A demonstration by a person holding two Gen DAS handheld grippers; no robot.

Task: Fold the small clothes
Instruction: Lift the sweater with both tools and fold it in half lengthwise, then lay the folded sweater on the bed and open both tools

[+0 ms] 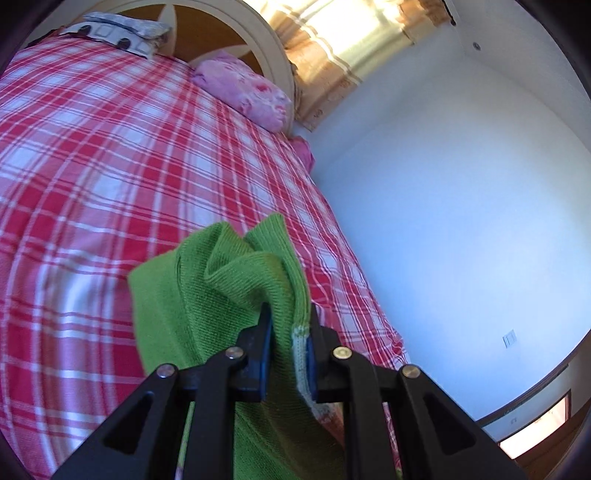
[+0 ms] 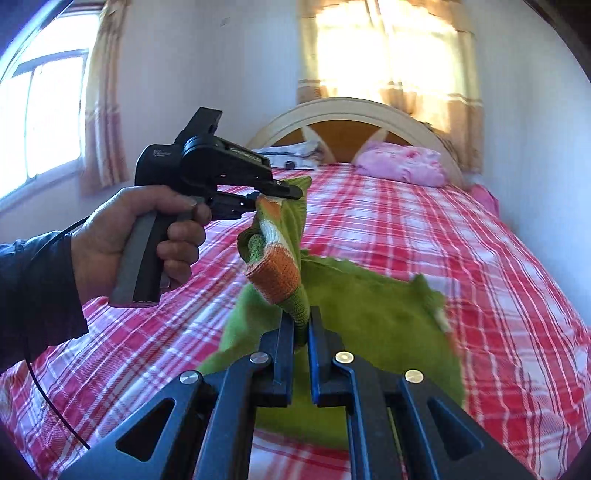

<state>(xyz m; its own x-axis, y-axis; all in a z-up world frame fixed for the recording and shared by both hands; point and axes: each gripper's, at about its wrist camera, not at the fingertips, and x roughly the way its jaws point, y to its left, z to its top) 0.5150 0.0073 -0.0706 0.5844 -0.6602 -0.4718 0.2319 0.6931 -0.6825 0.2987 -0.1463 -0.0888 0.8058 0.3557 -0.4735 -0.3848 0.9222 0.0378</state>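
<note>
A small green knitted garment [image 2: 384, 317] with orange and white trim hangs above the red-and-white checked bed [image 2: 424, 229]. My right gripper [image 2: 302, 317] is shut on a green edge of it, close to the orange cuff [image 2: 280, 273]. In the right wrist view my left gripper [image 2: 275, 195], held by a hand [image 2: 122, 236], is shut on another part of the same garment, higher and to the left. In the left wrist view the left gripper [image 1: 290, 321] pinches bunched green knit [image 1: 221, 280] with a pale edge.
A pink floral pillow [image 2: 402, 164] lies at the head of the bed against a cream and wood headboard [image 2: 347, 118]. More folded cloth [image 1: 118, 35] sits at the other side of the bed head. Curtained windows [image 2: 391, 44] and white walls surround the bed.
</note>
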